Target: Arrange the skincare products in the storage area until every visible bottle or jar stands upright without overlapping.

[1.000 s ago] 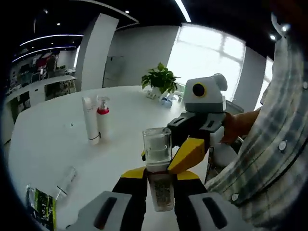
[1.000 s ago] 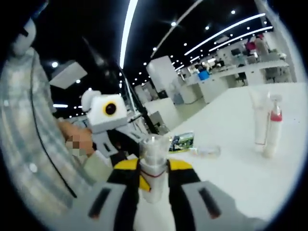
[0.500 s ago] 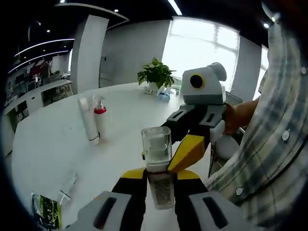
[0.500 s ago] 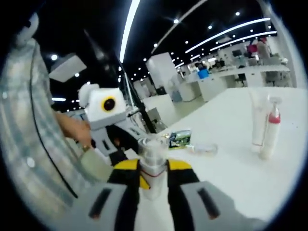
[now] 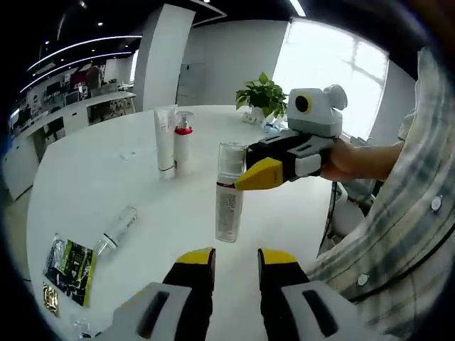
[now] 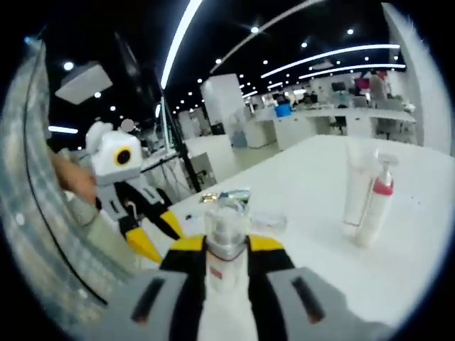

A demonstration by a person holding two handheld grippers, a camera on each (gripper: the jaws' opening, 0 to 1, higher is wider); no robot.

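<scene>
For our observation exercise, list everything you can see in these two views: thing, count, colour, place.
Clear-capped bottle: 1, clear, upright on table, held near the cap.
White tube: 1, upright, far side.
Pump bottle: 1, white with red collar, beside the tube.
Small clear bottle: 1, lying down.
Green packet: 1, flat near the table edge.
Potted plant: 1, green, far edge.
Table: 1, white.
Left gripper: open.
Right gripper: shut on the bottle.

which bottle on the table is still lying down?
The small clear bottle near the green sachet lies on its side. The white tube, the red-collared pump bottle and the clear-capped bottle in the right gripper are upright.
</scene>
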